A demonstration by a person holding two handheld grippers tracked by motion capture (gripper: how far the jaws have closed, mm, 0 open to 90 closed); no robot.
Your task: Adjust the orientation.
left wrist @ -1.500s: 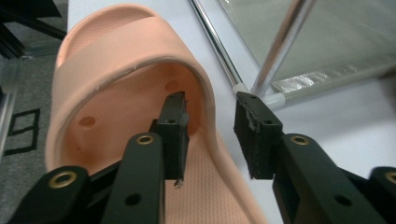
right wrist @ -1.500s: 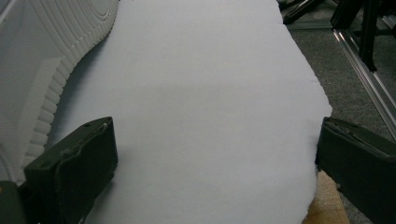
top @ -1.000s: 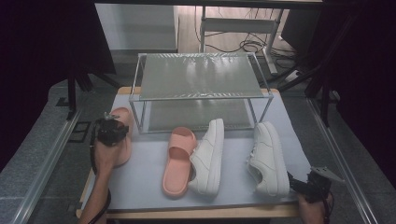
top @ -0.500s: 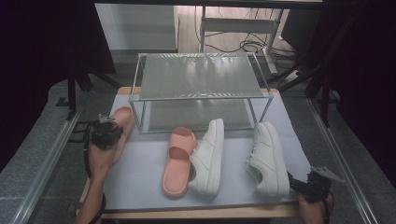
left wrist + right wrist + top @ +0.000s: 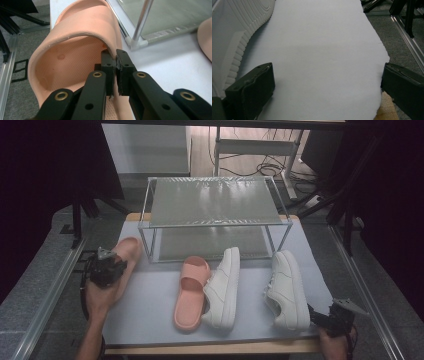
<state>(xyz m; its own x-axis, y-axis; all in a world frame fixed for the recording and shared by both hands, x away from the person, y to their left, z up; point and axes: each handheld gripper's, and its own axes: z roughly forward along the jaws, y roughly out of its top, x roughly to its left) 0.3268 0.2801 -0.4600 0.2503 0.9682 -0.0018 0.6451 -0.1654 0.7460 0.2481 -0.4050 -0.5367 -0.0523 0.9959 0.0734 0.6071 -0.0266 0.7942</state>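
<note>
White sneakers [image 5: 223, 290], wire rack [image 5: 215, 202]

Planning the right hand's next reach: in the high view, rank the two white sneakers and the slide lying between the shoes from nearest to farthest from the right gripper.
1. Right sneaker, beside the right gripper.
2. Left sneaker, mid-table.
3. Pink slide, just left of that sneaker.

Wooden table [image 5: 210, 349] under pale mat [image 5: 150, 305]; on mat: shoe rack [image 5: 215, 207] (two-tier), pink slide [image 5: 191, 292], two white sneakers [image 5: 223, 287].

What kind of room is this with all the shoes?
Probably a lab or test room, not a home. A bare shoe rack stands on a padded table, cables lie on the floor behind, and dark screens close it in.
</note>
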